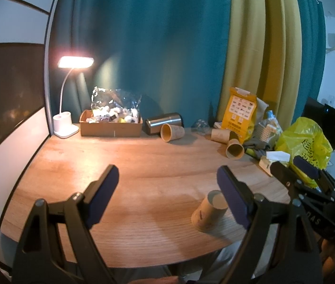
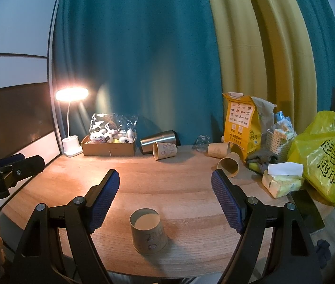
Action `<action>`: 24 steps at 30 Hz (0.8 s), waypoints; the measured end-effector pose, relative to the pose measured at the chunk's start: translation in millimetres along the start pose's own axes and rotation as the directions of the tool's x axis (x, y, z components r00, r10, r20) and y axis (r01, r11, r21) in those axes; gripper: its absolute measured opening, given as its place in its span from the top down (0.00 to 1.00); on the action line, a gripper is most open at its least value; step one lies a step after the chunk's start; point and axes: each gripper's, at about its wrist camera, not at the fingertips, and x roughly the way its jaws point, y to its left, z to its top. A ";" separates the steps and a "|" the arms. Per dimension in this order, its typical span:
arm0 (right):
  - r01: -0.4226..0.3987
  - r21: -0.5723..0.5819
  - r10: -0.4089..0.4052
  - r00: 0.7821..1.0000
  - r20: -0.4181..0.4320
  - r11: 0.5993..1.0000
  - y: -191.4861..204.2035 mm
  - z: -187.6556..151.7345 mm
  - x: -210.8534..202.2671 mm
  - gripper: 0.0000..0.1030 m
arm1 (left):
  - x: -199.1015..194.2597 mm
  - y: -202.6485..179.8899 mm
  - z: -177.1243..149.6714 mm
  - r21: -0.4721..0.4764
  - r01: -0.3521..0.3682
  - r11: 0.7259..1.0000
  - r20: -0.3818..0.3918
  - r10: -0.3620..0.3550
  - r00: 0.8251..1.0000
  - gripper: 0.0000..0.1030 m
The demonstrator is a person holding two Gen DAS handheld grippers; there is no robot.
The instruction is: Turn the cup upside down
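A brown paper cup [image 2: 149,232] stands upside down, base up, near the front edge of the wooden table [image 2: 179,189]. It also shows in the left wrist view [image 1: 209,211], partly behind my left gripper's right finger. My right gripper [image 2: 165,196] is open and empty, just above and behind the cup. My left gripper [image 1: 167,194] is open and empty, to the left of the cup. The right gripper appears at the right of the left wrist view [image 1: 295,169], and the left gripper at the left edge of the right wrist view [image 2: 18,168].
Three more paper cups lie on their sides at the back [image 2: 165,150] [image 2: 218,149] [image 2: 229,164], by a steel tumbler [image 2: 159,139]. A lamp [image 2: 71,118], a cardboard box of toys [image 2: 109,145], a yellow package [image 2: 240,123], a tissue pack [image 2: 282,182] and a yellow plastic bag [image 2: 326,156] crowd the back and right.
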 end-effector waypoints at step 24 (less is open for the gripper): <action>-0.004 0.005 0.004 1.000 -0.018 1.000 4.0 -8.2 -0.5 0.20 | 0.1 0.9 -0.2 0.017 -0.014 1.000 -0.005 0.014 1.000 0.16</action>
